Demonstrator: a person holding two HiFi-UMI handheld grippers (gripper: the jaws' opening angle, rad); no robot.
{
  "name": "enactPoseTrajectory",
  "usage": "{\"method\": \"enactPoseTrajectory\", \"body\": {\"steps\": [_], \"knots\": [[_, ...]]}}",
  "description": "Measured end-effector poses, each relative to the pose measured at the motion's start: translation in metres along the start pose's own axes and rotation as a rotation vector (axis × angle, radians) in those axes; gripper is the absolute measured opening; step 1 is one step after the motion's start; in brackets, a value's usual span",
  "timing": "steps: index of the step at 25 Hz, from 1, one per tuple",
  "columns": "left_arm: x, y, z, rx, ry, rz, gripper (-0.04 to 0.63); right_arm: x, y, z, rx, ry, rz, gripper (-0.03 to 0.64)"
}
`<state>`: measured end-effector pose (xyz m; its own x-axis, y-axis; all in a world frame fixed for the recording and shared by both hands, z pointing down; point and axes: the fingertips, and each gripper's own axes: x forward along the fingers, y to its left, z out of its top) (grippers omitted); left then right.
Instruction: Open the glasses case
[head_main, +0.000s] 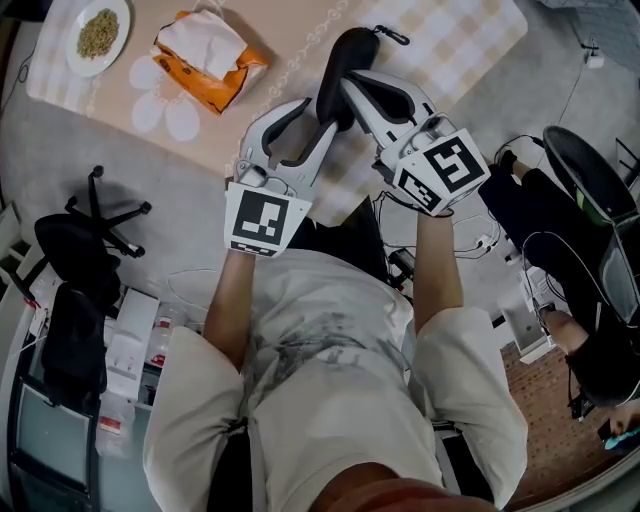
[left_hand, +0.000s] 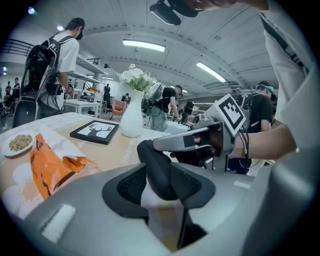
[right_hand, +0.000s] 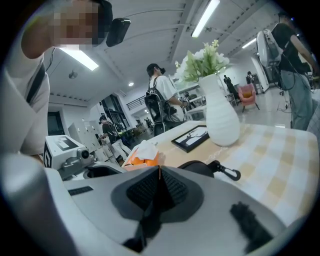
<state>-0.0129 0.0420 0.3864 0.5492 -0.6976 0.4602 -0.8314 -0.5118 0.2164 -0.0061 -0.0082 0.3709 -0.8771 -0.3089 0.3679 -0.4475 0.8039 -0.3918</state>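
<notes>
Ribbed pads (left_hand: 131, 187) of left tool (left_hand: 159, 176) grasp rounded glasses case (left_hand: 152, 159) (matte black); right tool (right_hand: 160, 174) clenched.

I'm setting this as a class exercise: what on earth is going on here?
A person holds a gripper in each hand and works on a black glasses case above the table. The left gripper clasps the case's near end; the right gripper is shut, its tips at the case's side, perhaps on the zip. The case looks not yet opened.
</notes>
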Motion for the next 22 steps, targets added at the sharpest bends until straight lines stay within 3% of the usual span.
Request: {"method": "enactPoseTrajectory", "body": {"steps": [3, 5, 8, 15, 22], "knots": [[-0.002, -0.003, -0.002, -0.011, -0.002, -0.019, 0.183, 0.0, 0.0, 0.0, 0.001, 0.0, -0.003, 0.017], [-0.003, -0.009, -0.006, -0.02, 0.013, -0.045, 0.253, 0.0, 0.001, 0.001, 0.001, 0.004, -0.003, 0.017], [0.001, -0.013, -0.017, -0.034, 0.031, -0.042, 0.262, 0.001, 0.001, 0.002, 0.001, 0.003, -0.005, 0.017], [0.022, -0.016, -0.032, -0.018, 0.038, 0.012, 0.294, 0.001, 0.0, 0.002, 0.01, -0.006, -0.012, 0.017], [0.033, -0.017, -0.047, 0.001, 0.1, 0.091, 0.319, -0.002, -0.001, 0.001, 0.023, -0.019, -0.03, 0.017]]}}
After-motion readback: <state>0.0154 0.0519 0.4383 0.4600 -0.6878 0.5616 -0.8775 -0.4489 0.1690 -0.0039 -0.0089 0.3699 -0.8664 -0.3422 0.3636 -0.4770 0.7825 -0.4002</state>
